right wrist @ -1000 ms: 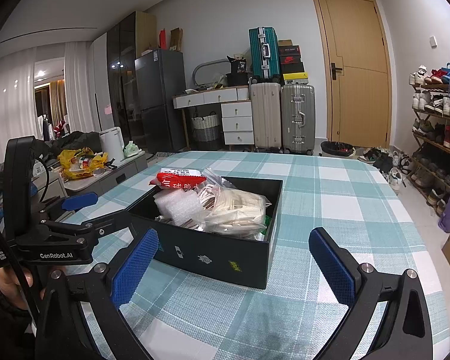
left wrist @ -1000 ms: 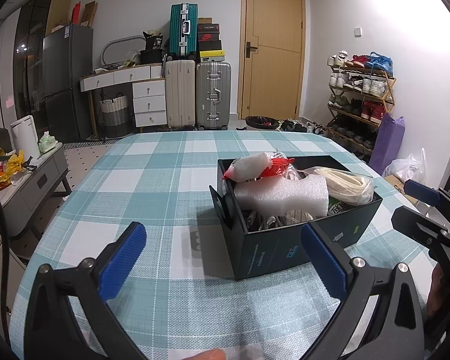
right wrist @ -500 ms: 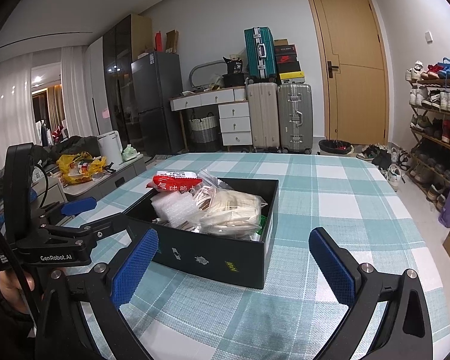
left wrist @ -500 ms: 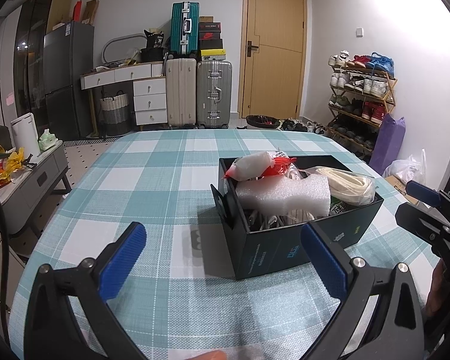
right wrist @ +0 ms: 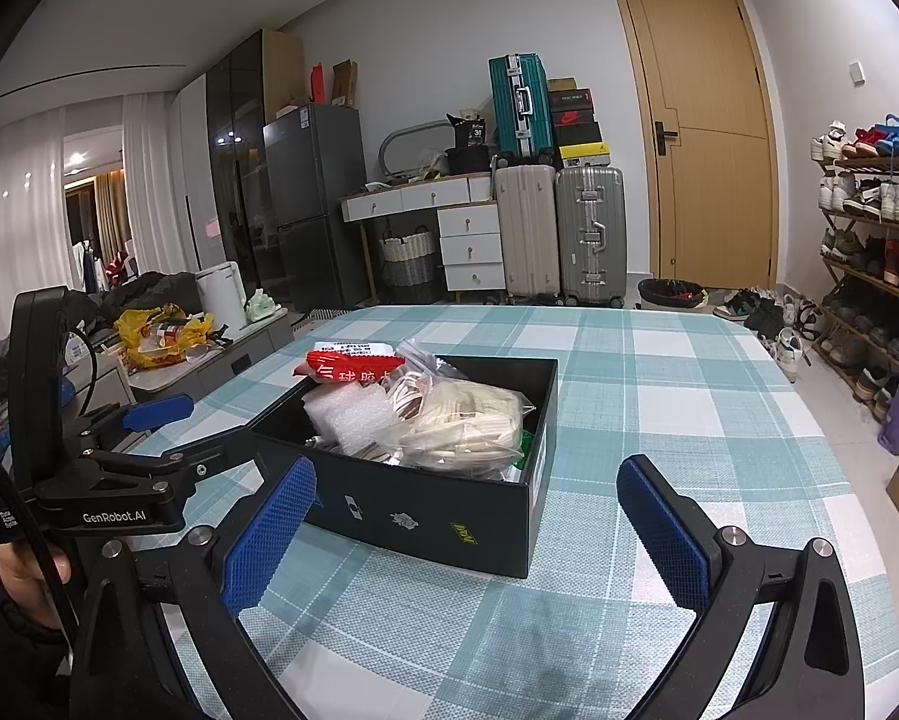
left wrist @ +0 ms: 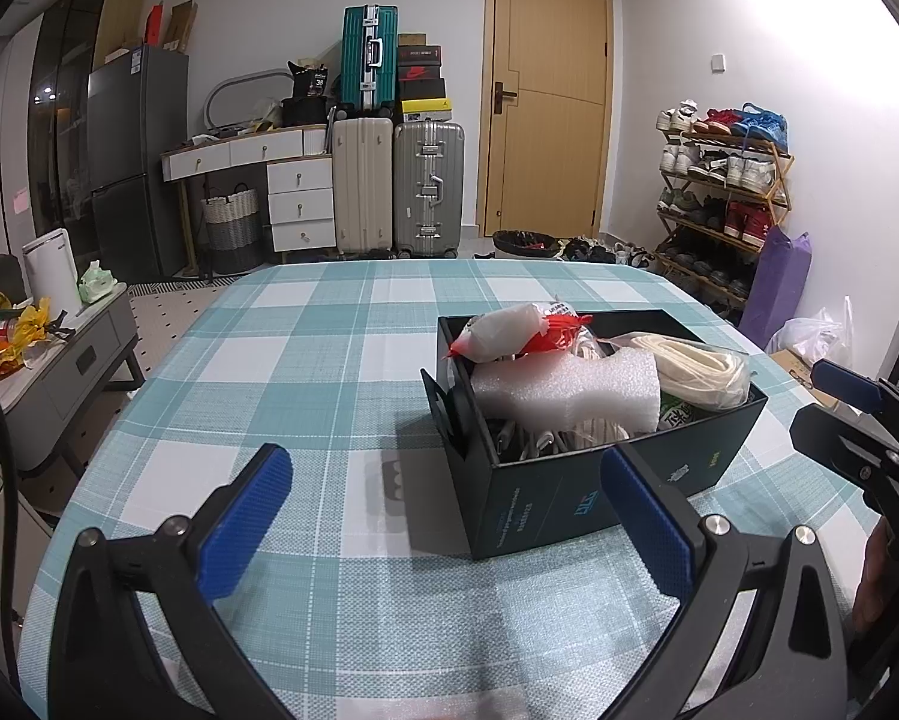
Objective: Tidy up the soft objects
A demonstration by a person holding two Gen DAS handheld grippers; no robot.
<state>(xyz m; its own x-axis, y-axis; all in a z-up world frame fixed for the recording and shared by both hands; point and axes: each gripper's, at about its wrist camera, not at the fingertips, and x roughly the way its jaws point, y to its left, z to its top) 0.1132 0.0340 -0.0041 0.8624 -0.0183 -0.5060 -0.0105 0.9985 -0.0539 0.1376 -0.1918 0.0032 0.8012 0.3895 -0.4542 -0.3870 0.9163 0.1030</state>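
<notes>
Left gripper (left wrist: 443, 504) hovers low over the table, jaws spread wide, nothing between them; right gripper (right wrist: 467, 516) likewise spread and empty, aimed at the box from the opposite side. Table (left wrist: 305, 360) has a teal-and-white checked cloth. Room behind: suitcases (left wrist: 398, 186), wooden door (left wrist: 548, 96), shoe rack (left wrist: 725, 192). Black box (left wrist: 575, 492) sits toward the table's right edge in the left wrist view, packed with white foam sheet (left wrist: 563, 390), red-and-white packet (left wrist: 521, 330), bagged cream items (left wrist: 701, 366).
</notes>
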